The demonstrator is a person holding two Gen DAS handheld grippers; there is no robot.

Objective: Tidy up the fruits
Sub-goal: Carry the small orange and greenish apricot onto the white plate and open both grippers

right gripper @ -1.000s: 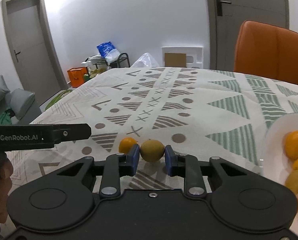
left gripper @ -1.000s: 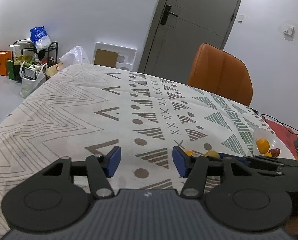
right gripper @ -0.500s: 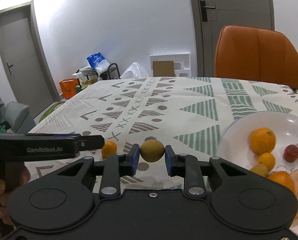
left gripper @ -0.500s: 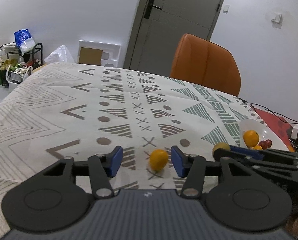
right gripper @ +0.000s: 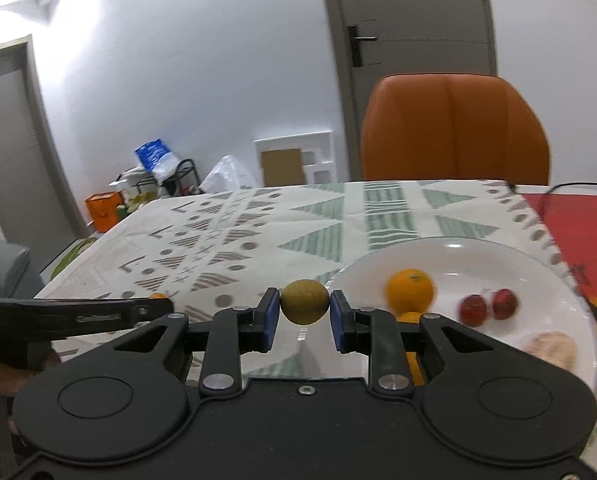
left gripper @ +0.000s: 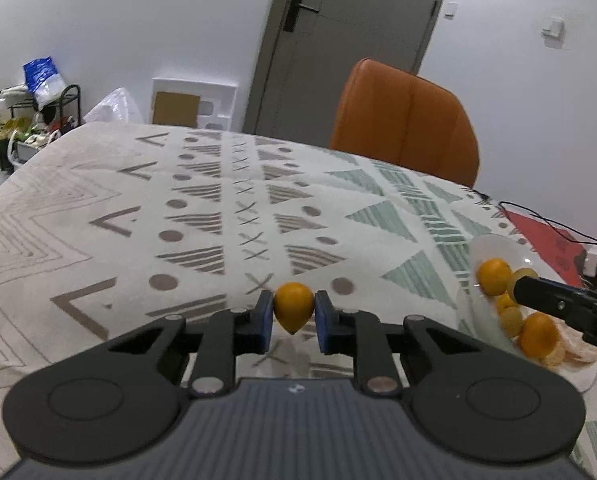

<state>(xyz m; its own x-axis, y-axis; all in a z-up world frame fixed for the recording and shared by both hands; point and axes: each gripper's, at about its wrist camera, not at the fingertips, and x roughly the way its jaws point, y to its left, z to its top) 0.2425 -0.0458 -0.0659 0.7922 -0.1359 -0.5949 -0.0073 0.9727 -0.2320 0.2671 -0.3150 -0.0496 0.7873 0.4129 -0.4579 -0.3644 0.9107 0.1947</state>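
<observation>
My left gripper [left gripper: 294, 314] is shut on a small orange fruit [left gripper: 293, 305] just above the patterned tablecloth [left gripper: 138, 220]. My right gripper [right gripper: 304, 312] is shut on a green-brown kiwi [right gripper: 304, 301] and holds it at the near left rim of the white plate [right gripper: 498, 256]. The plate holds an orange [right gripper: 410, 289], two red fruits [right gripper: 486, 306] and peeled pieces [right gripper: 552, 348]. In the left wrist view the plate [left gripper: 490, 245] lies at the right with several orange fruits [left gripper: 494, 276], and the right gripper's dark finger [left gripper: 558, 300] reaches over it.
An orange chair [left gripper: 406, 120] stands behind the table by a grey door [left gripper: 346, 32]. A red mat [right gripper: 578, 220] with a black cable [left gripper: 546, 220] lies at the table's right end. A rack with bags [left gripper: 30, 112] stands by the far wall.
My left gripper closed on the small orange fruit that lay between its open fingers. My right gripper carried the kiwi right, up to the plate's rim.
</observation>
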